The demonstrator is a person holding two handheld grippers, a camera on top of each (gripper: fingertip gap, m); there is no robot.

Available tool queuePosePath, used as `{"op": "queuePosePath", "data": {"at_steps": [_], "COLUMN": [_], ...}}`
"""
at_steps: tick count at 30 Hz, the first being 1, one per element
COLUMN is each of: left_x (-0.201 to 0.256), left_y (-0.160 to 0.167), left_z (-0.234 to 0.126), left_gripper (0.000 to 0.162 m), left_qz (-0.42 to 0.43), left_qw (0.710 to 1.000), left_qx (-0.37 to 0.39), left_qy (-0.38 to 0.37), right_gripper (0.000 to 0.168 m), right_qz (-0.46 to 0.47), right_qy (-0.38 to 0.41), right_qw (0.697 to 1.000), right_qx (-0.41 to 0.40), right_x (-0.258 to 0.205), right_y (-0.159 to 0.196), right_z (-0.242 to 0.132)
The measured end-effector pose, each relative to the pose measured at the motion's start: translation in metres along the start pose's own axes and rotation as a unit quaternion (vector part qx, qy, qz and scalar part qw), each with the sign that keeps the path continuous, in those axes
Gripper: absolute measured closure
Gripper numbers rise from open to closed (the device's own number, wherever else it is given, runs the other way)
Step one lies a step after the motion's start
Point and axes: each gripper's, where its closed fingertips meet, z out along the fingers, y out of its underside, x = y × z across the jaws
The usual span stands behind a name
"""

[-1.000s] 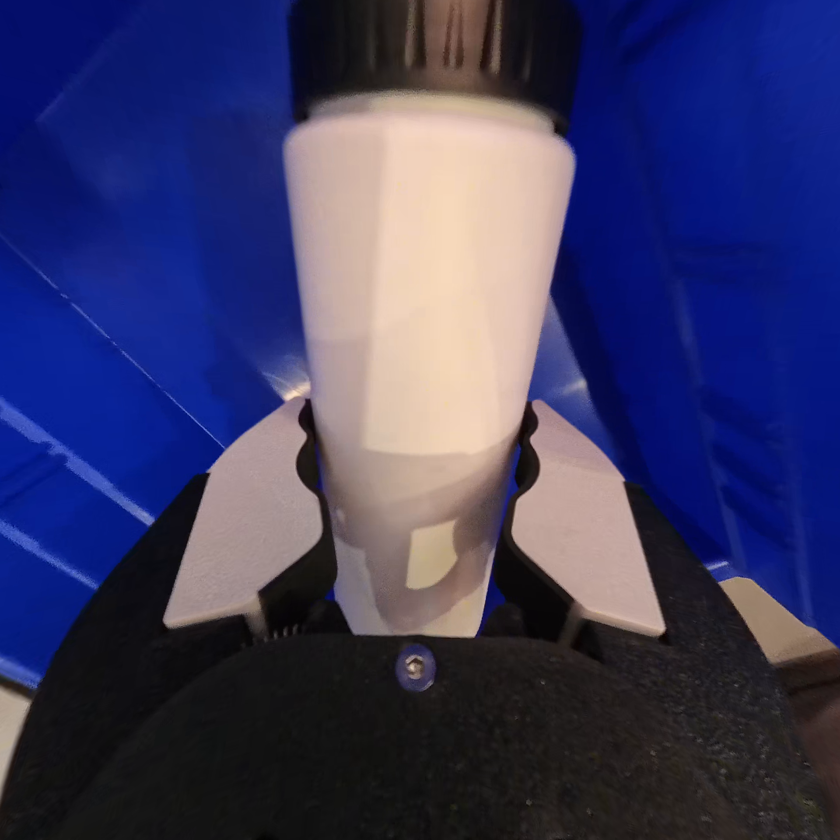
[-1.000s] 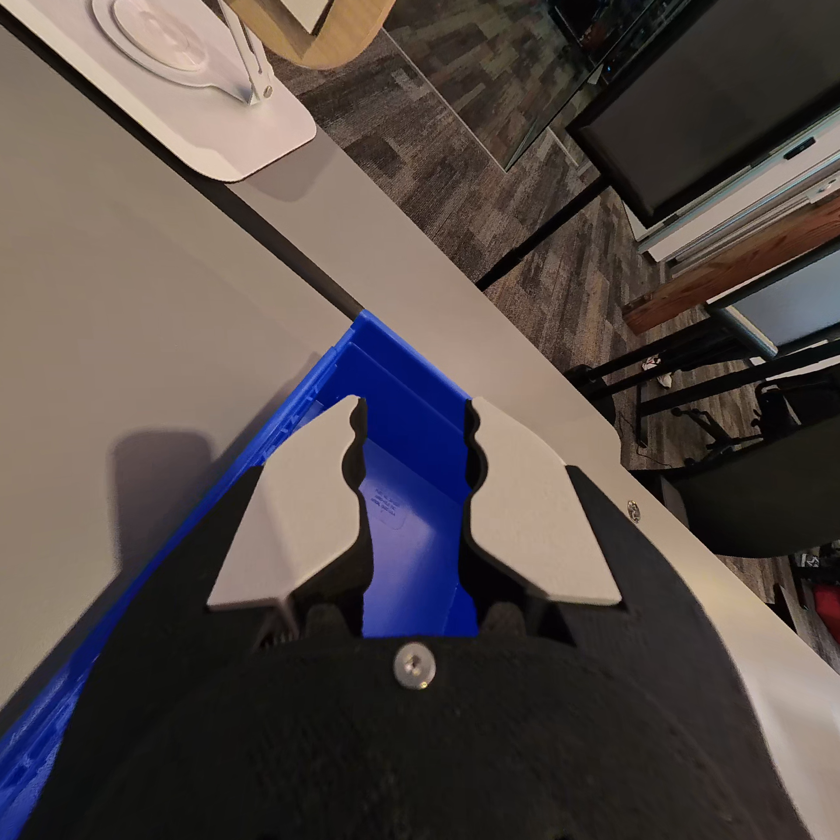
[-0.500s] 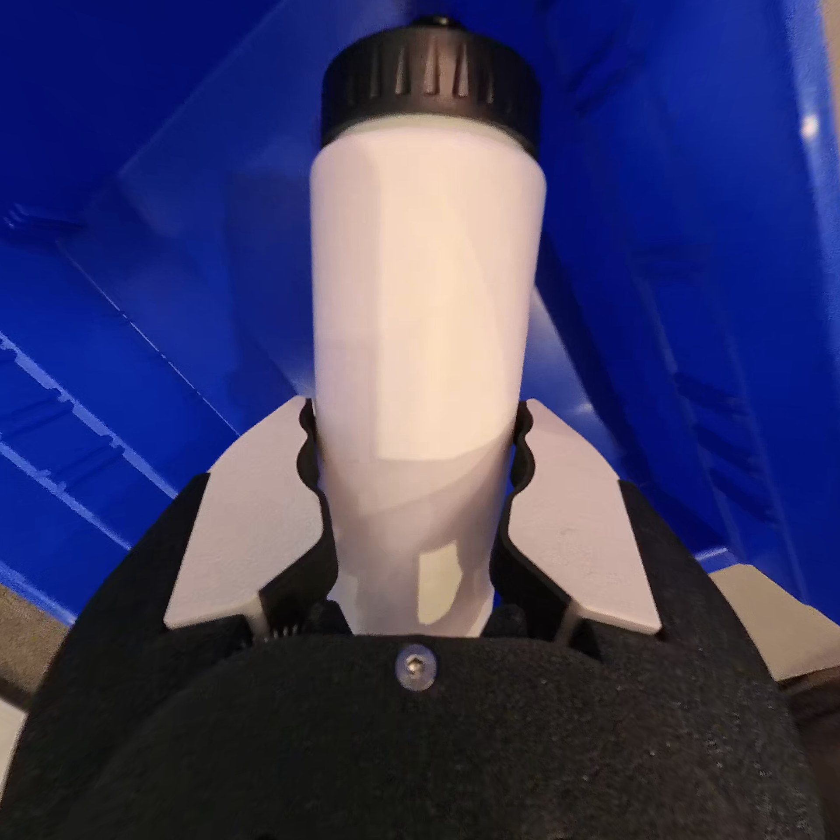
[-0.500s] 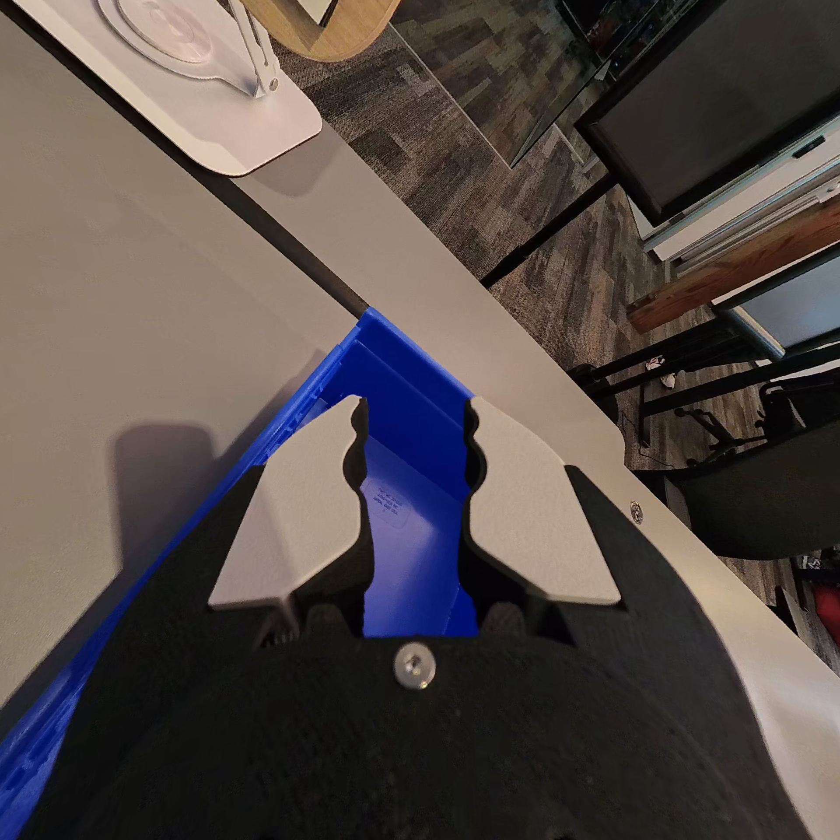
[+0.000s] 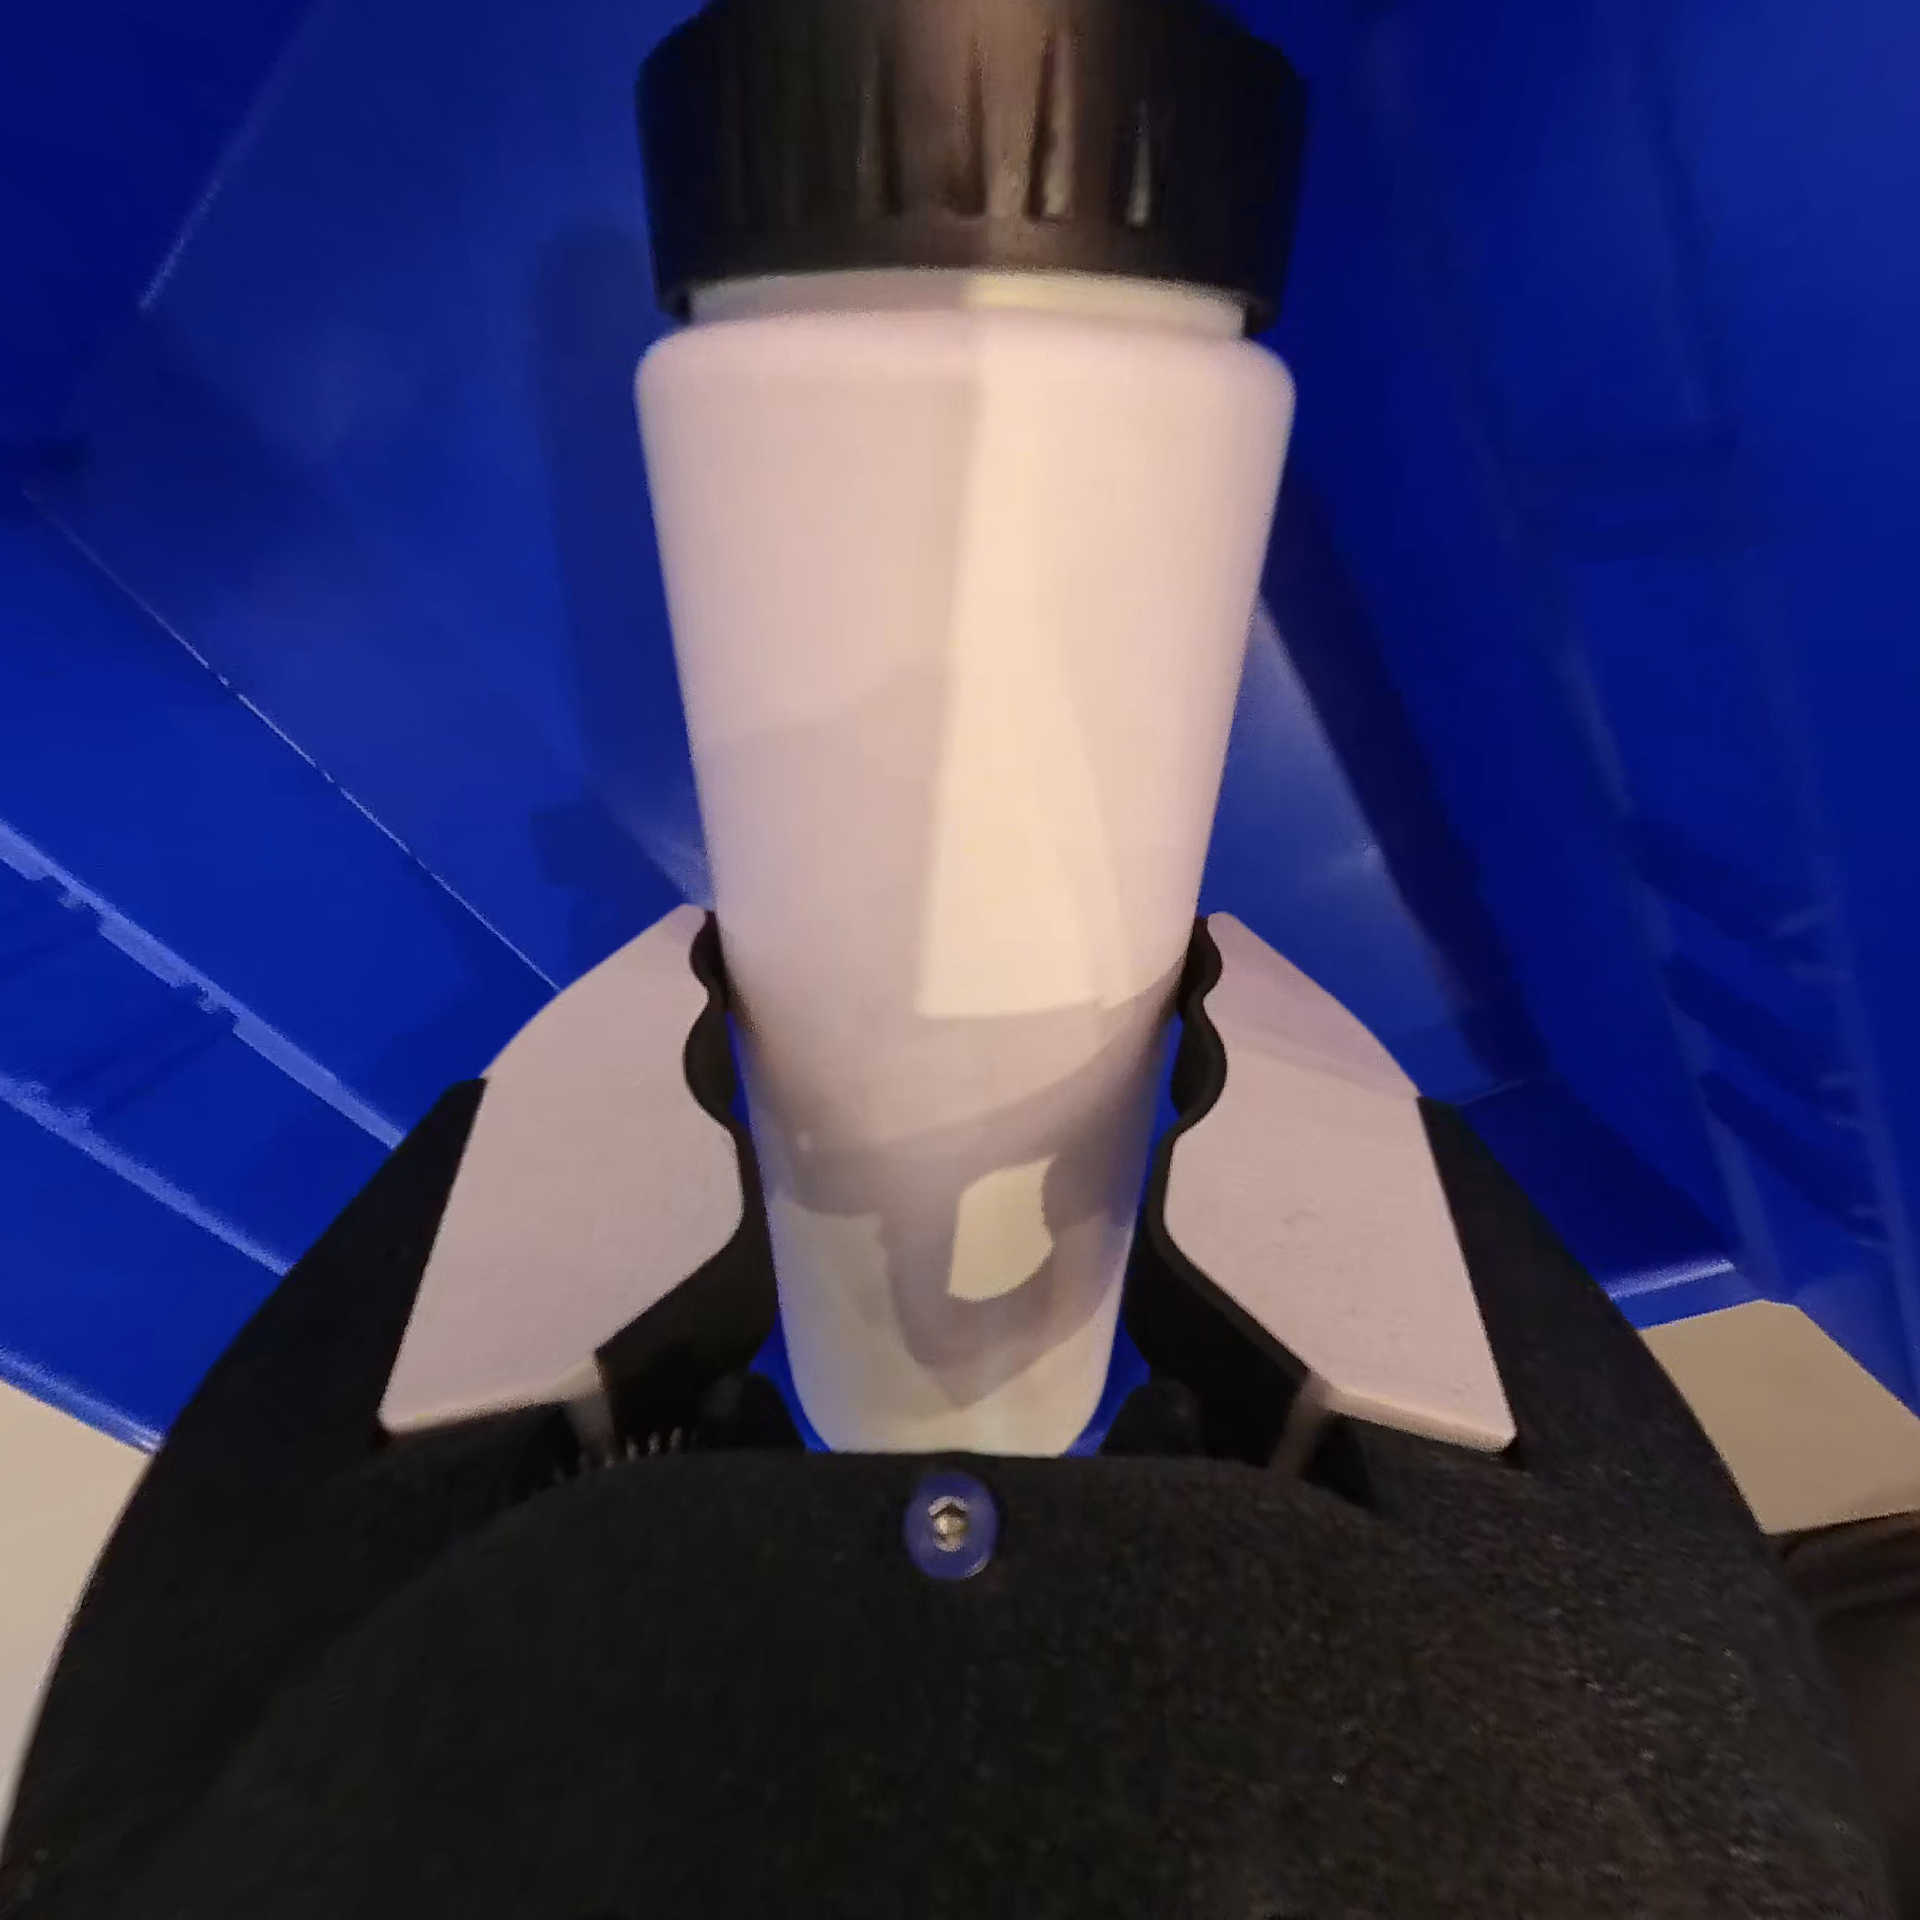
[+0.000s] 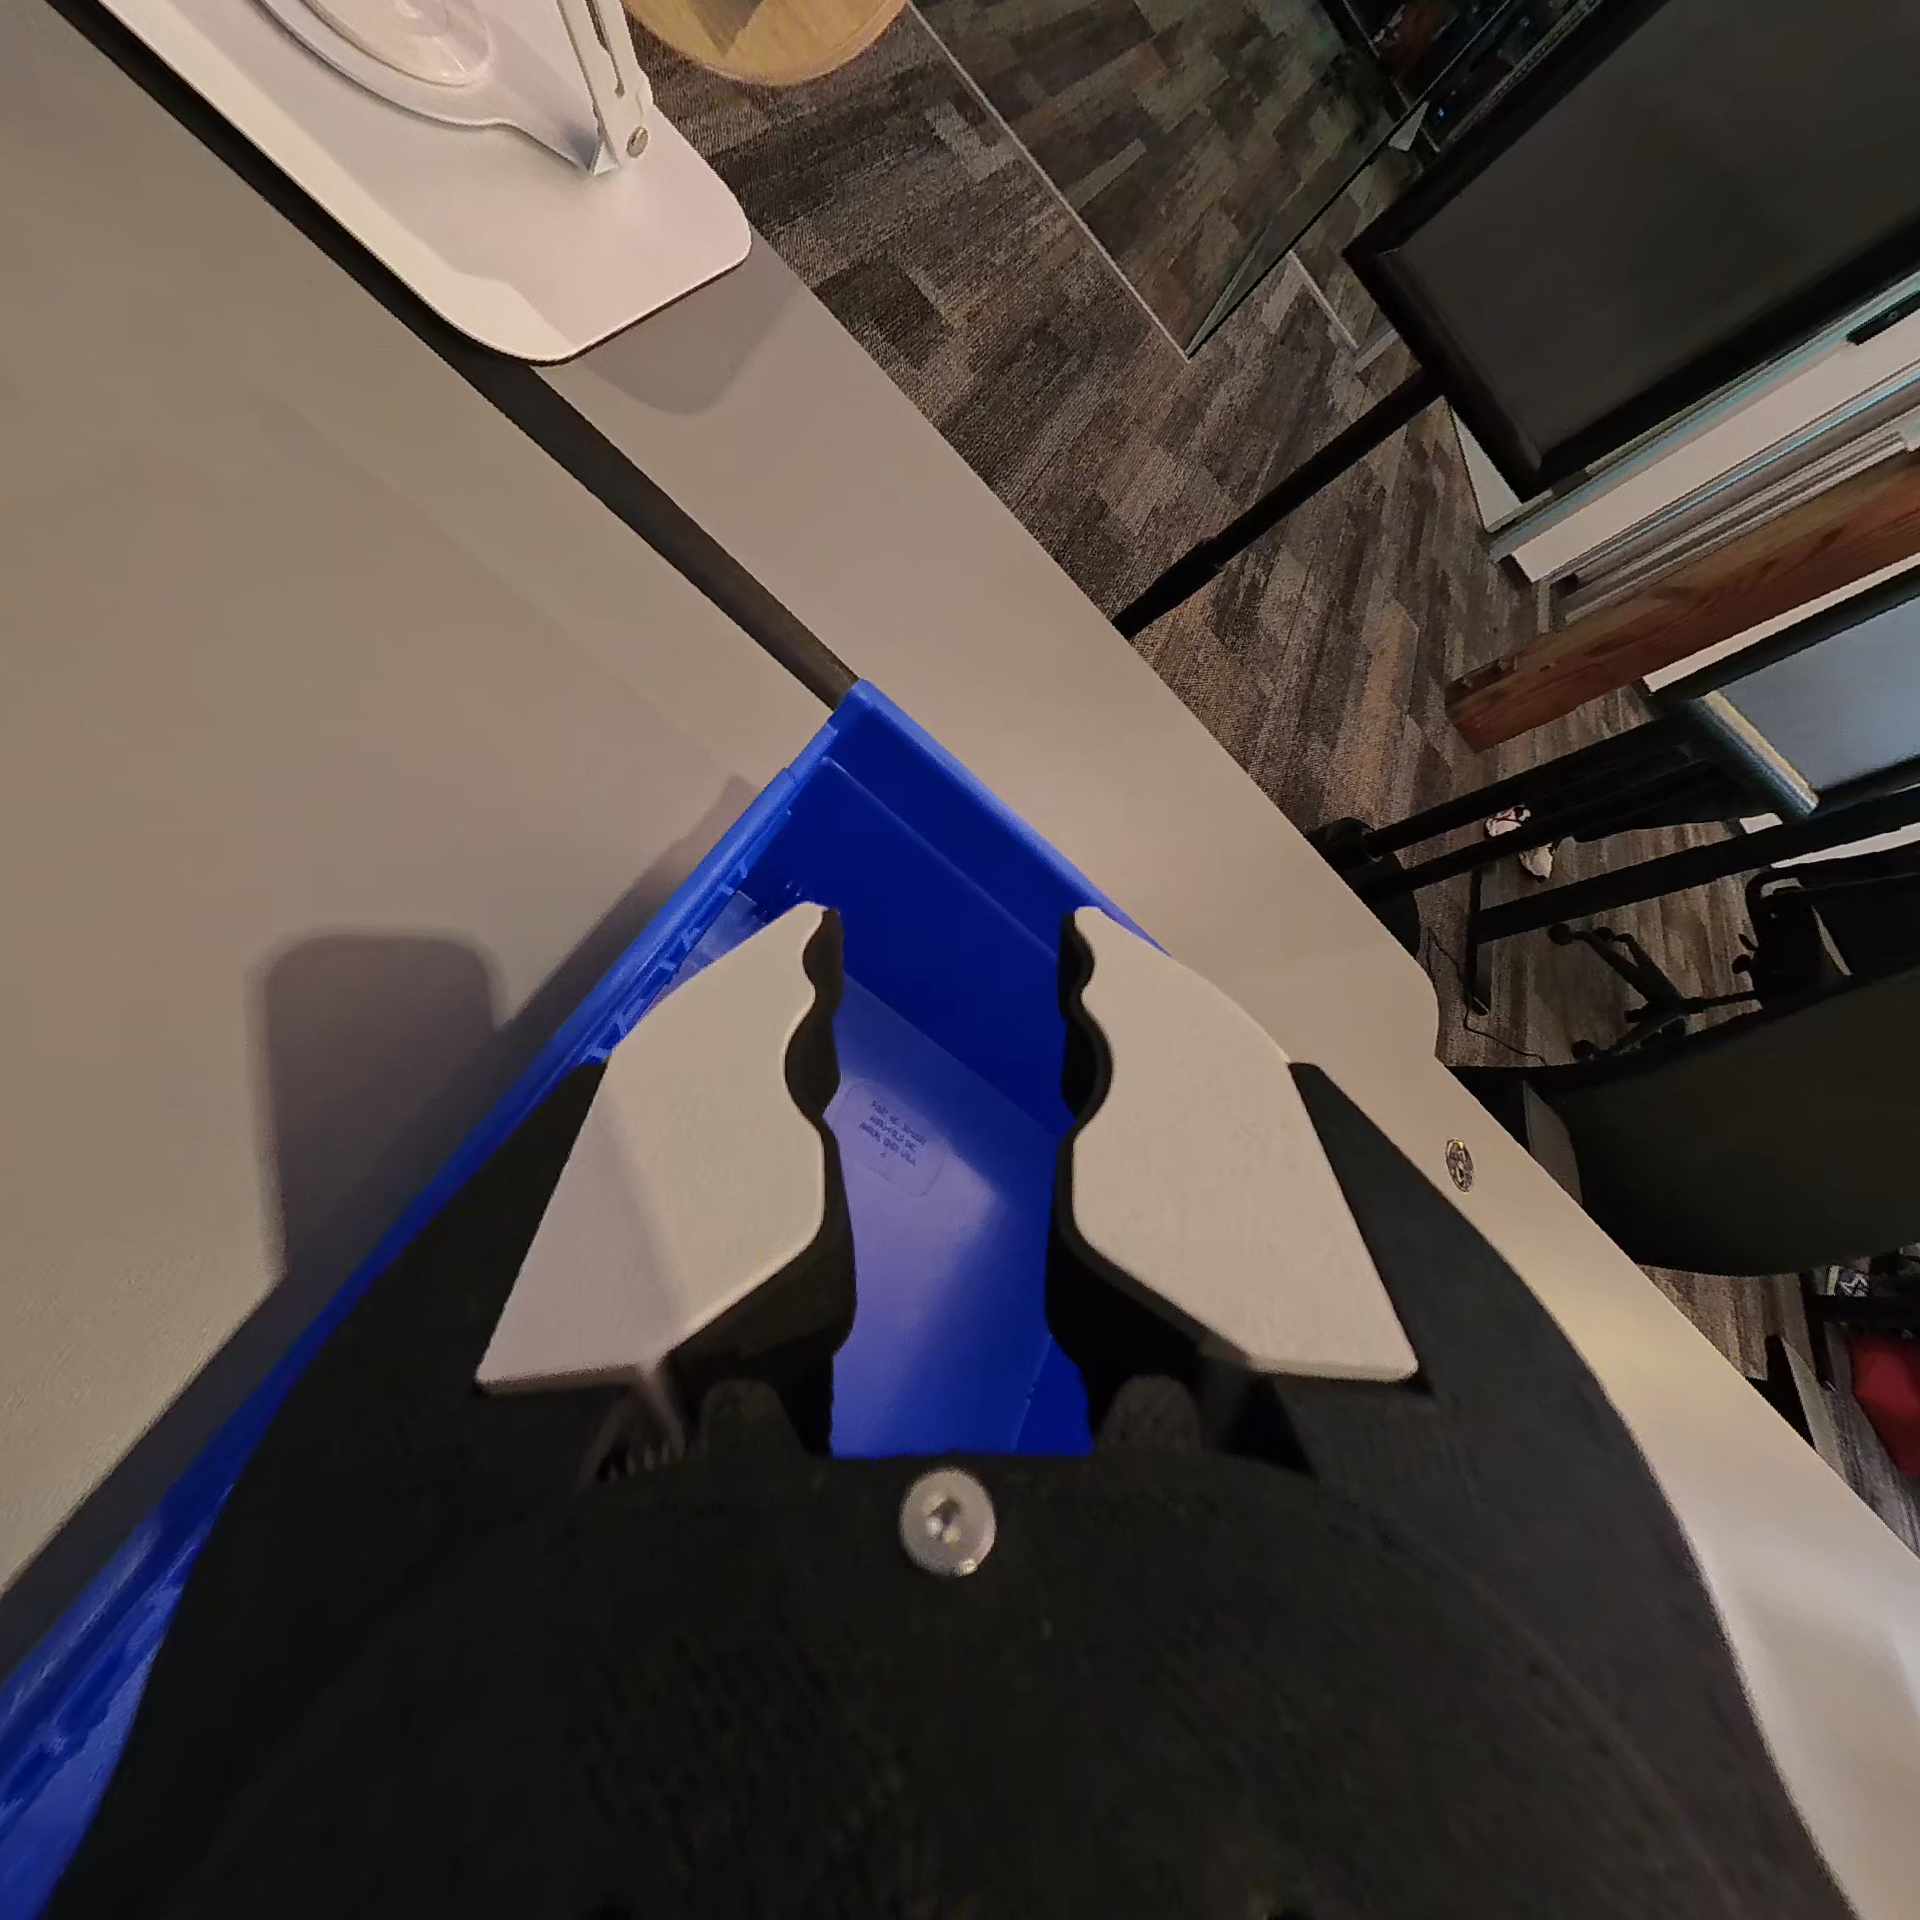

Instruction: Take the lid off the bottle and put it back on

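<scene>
Since half a second ago the bottle (image 5: 956, 665) looms larger in my left wrist view, its lid (image 5: 966, 145) now cut off by the top edge, much as it was a second ago; my right wrist view has barely shifted. The bottle is white, with a black ribbed lid screwed on at its far end, and it runs straight away from the camera. My left tongs (image 5: 951, 997) are clenched on its lower body, one grey finger pressed against each side. All around the bottle I see the blue bin (image 5: 312, 520): its inner walls fill the view on either side of the bottle and behind it, so the bottle sits within the bin's opening. Whether it touches the bin floor I cannot tell. A pale strip of surface (image 5: 1766, 1382) shows past the bin rim.

My right tongs (image 6: 945, 997) are released, fingers parted with nothing between them, only the bin's (image 6: 935, 904) blue interior and a moulded label patch visible through the gap. They hang over one corner of the bin. The bin rests on the grey surface (image 6: 312, 675). Farther from the bin, a white stand base (image 6: 540, 218) lies on the surface, and beyond the surface's edge on the other side of the bin are patterned carpet (image 6: 1039, 312) and a dark screen (image 6: 1662, 239).
</scene>
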Motion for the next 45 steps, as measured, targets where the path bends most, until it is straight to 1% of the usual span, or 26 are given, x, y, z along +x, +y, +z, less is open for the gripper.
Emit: {"op": "queuePosePath", "data": {"at_steps": [6, 12, 18, 21, 27, 30, 33, 35, 37, 38, 39, 40, 41, 43, 45], "left_x": [-0.004, -0.009, -0.009, -0.017, -0.022, -0.028, -0.028, -0.023, -0.010, 0.001, 0.015, 0.031, 0.050, 0.090, 0.127], "left_y": [-0.010, -0.008, -0.009, -0.006, -0.010, -0.012, -0.018, -0.025, -0.035, -0.041, -0.048, -0.054, -0.060, -0.069, -0.074], "left_z": [0.004, 0.011, 0.011, 0.008, -0.013, -0.031, -0.060, -0.085, -0.114, -0.129, -0.144, -0.158, -0.170, -0.190, -0.206], "left_gripper": [0.077, 0.073, 0.074, 0.074, 0.074, 0.074, 0.074, 0.075, 0.075, 0.075, 0.075, 0.075, 0.075, 0.075, 0.075], "left_qz": [-0.014, -0.014, -0.007, -0.006, -0.018, -0.024, -0.032, -0.034, -0.024, -0.011, 0.009, 0.032, 0.056, 0.099, 0.142], "left_qw": [1.000, 1.000, 1.000, 1.000, 0.998, 0.994, 0.986, 0.974, 0.955, 0.944, 0.930, 0.915, 0.900, 0.867, 0.834], "left_qx": [0.024, 0.010, 0.016, 0.014, 0.062, 0.098, 0.164, 0.223, 0.294, 0.328, 0.363, 0.394, 0.419, 0.458, 0.486], "left_qy": [0.009, -0.003, 0.000, -0.022, -0.020, -0.030, -0.020, -0.005, 0.021, 0.039, 0.059, 0.082, 0.109, 0.170, 0.218], "right_gripper": [0.127, 0.127, 0.127, 0.127, 0.129, 0.129, 0.130, 0.130, 0.130, 0.130, 0.129, 0.124, 0.118, 0.108, 0.098], "right_qz": [-0.001, -0.004, -0.011, -0.012, -0.011, -0.011, 0.003, 0.025, 0.057, 0.075, 0.095, 0.115, 0.136, 0.175, 0.205], "right_qy": [-0.003, -0.007, -0.011, -0.011, -0.010, 0.000, 0.018, 0.027, 0.016, -0.007, -0.045, -0.098, -0.161, -0.289, -0.391], "right_qw": [1.000, 1.000, 1.000, 1.000, 1.000, 1.000, 0.999, 0.994, 0.982, 0.972, 0.959, 0.941, 0.917, 0.856, 0.795], "right_qx": [-0.005, -0.011, -0.019, -0.020, -0.016, -0.006, 0.043, 0.106, 0.181, 0.222, 0.264, 0.303, 0.338, 0.392, 0.416], "right_x": [-0.001, -0.003, -0.006, -0.006, -0.005, -0.003, 0.002, 0.005, 0.003, -0.004, -0.014, -0.028, -0.045, -0.079, -0.109], "right_y": [0.002, 0.004, 0.007, 0.007, 0.007, 0.003, -0.016, -0.039, -0.065, -0.079, -0.094, -0.109, -0.124, -0.149, -0.167], "right_z": [0.002, 0.004, 0.006, 0.007, 0.006, 0.004, -0.007, -0.022, -0.043, -0.054, -0.065, -0.078, -0.091, -0.120, -0.143]}}
